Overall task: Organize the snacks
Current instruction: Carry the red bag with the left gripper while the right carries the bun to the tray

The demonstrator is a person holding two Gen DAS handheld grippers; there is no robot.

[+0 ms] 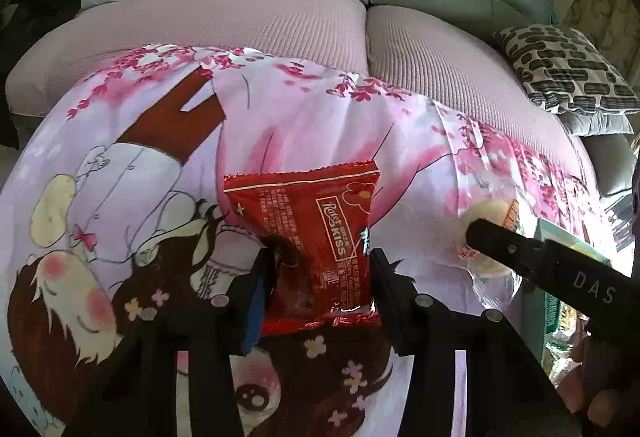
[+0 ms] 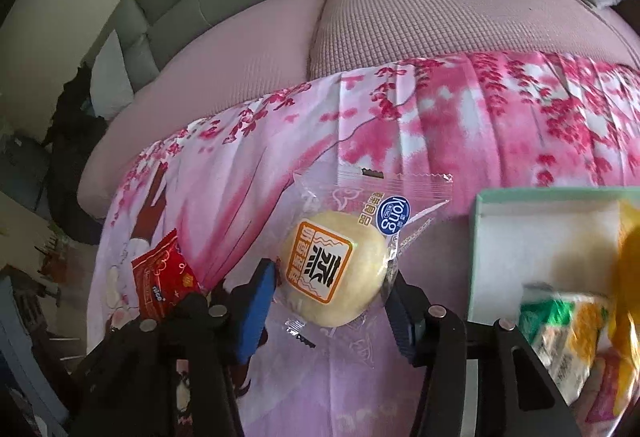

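Across the sofa [image 1: 280, 17] seat lies a pink printed cloth [image 1: 320, 109], apparently spread as a flat sorting surface so the snacks sit within reach of both tools. At its right edge stands a mint-green box [image 2: 478, 257], open-topped and already holding several packets, which looks like the collecting place. On the cloth, the red snack packet [image 1: 308, 229] lies lengthwise between the fingers of the left gripper [image 1: 318, 269]; the jaws press its sides, so it seems clamped, probably for carrying toward the box. Just beside the box, the clear-wrapped round pastry [image 2: 332, 273] rests on the cloth inside the right gripper [image 2: 332, 297], whose jaws stand apart, flanking the wrapper without visibly squeezing it, so I judge that grasp not yet made.
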